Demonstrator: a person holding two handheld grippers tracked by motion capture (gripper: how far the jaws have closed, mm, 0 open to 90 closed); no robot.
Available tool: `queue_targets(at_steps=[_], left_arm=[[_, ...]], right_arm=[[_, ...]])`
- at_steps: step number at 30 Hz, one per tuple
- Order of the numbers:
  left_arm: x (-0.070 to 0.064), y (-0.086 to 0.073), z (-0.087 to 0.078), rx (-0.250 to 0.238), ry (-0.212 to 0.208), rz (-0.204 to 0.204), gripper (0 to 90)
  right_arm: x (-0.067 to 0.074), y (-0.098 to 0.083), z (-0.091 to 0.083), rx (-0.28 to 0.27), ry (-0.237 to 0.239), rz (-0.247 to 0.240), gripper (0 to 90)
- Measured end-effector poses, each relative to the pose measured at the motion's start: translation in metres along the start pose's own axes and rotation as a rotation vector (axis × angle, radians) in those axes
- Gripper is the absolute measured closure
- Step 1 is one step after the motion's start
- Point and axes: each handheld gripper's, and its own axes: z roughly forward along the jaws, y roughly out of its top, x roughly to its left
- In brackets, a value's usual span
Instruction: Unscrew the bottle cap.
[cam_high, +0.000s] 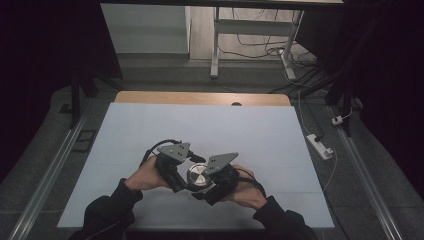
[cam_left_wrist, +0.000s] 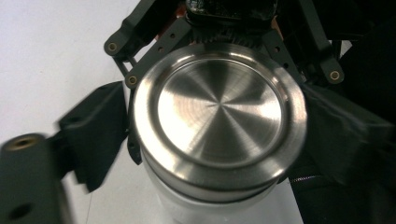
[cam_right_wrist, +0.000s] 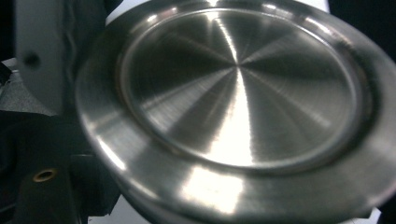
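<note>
Steel-lidded canister (cam_high: 198, 175) between both tools (gripped)

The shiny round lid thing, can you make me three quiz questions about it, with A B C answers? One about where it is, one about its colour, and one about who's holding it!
1. Where is the round metal lid?
A. Between the two tools, near the table's front edge
B. At the far wooden edge of the table
C. On the floor by the cables

2. What colour is the lid?
A. Red
B. Silver
C. Green

3. How does the lid sit?
A. Lying alone on the table
B. Tipped off onto the sheet
C. On a white container, with the left tool and right tool closed in around it

Answers:
1 A: the high view shows it between both hands, over the white sheet.
2 B: it gleams like brushed steel in both gripper views.
3 C: the left gripper view shows white below the lid and black tool parts on both sides.
</note>
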Motion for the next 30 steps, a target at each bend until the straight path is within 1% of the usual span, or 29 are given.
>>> queue_targets(at_steps=[3,5,7,10,12,14,16,17,18,19,20,21,23,25,26,28,29,30], left_arm=[[-0.002,0.001,0.000,0.000,0.036,-0.019,18.3],[-0.003,0.002,0.001,-0.004,0.070,-0.043,18.5],[-0.004,0.003,0.002,-0.012,0.115,-0.079,18.6],[-0.005,0.005,0.006,-0.036,0.187,-0.152,18.6],[-0.006,0.006,0.009,-0.042,0.236,-0.190,18.6],[-0.007,0.008,0.012,-0.038,0.286,-0.215,18.6],[-0.009,0.009,0.016,-0.041,0.332,-0.243,18.5],[-0.009,0.009,0.017,-0.042,0.345,-0.252,18.5],[-0.008,0.009,0.018,-0.050,0.350,-0.268,18.4],[-0.008,0.009,0.018,-0.059,0.342,-0.278,18.3],[-0.006,0.009,0.016,-0.062,0.325,-0.276,18.1],[-0.005,0.008,0.014,-0.077,0.308,-0.278,17.5],[-0.002,0.007,0.004,-0.114,0.265,-0.281,10.4],[-0.001,0.005,-0.008,-0.138,0.248,-0.257,6.5],[-0.001,0.005,-0.013,-0.134,0.222,-0.241,4.9],[-0.002,0.003,-0.022,-0.134,0.178,-0.190,3.4],[-0.003,0.002,-0.025,-0.123,0.154,-0.162,3.2],[-0.004,0.002,-0.026,-0.105,0.138,-0.132,3.4]], right_arm=[[-0.001,0.000,-0.001,0.000,-0.012,0.005,15.0],[-0.002,0.000,-0.001,-0.002,-0.030,0.016,15.0],[-0.003,0.000,-0.002,-0.003,-0.052,0.039,15.0],[-0.006,0.000,-0.003,-0.016,-0.100,0.090,15.0],[-0.008,-0.001,-0.004,-0.016,-0.139,0.103,15.0],[-0.009,-0.002,-0.003,-0.019,-0.172,0.136,15.0],[-0.010,-0.003,-0.003,-0.014,-0.209,0.150,15.0],[-0.011,-0.003,-0.002,-0.013,-0.224,0.158,15.0],[-0.011,-0.004,-0.002,-0.013,-0.237,0.159,15.0],[-0.011,-0.004,-0.002,-0.018,-0.246,0.169,15.0],[-0.011,-0.004,-0.002,-0.022,-0.250,0.172,15.0],[-0.011,-0.004,-0.002,-0.026,-0.248,0.168,15.0],[-0.011,-0.004,-0.004,-0.037,-0.237,0.156,15.0],[-0.010,-0.003,-0.005,-0.047,-0.216,0.149,15.0],[-0.010,-0.003,-0.006,-0.050,-0.204,0.144,15.0],[-0.010,-0.003,-0.007,-0.054,-0.173,0.134,15.0],[-0.010,-0.003,-0.006,-0.054,-0.153,0.128,15.0],[-0.010,-0.003,-0.006,-0.052,-0.134,0.126,15.0]])
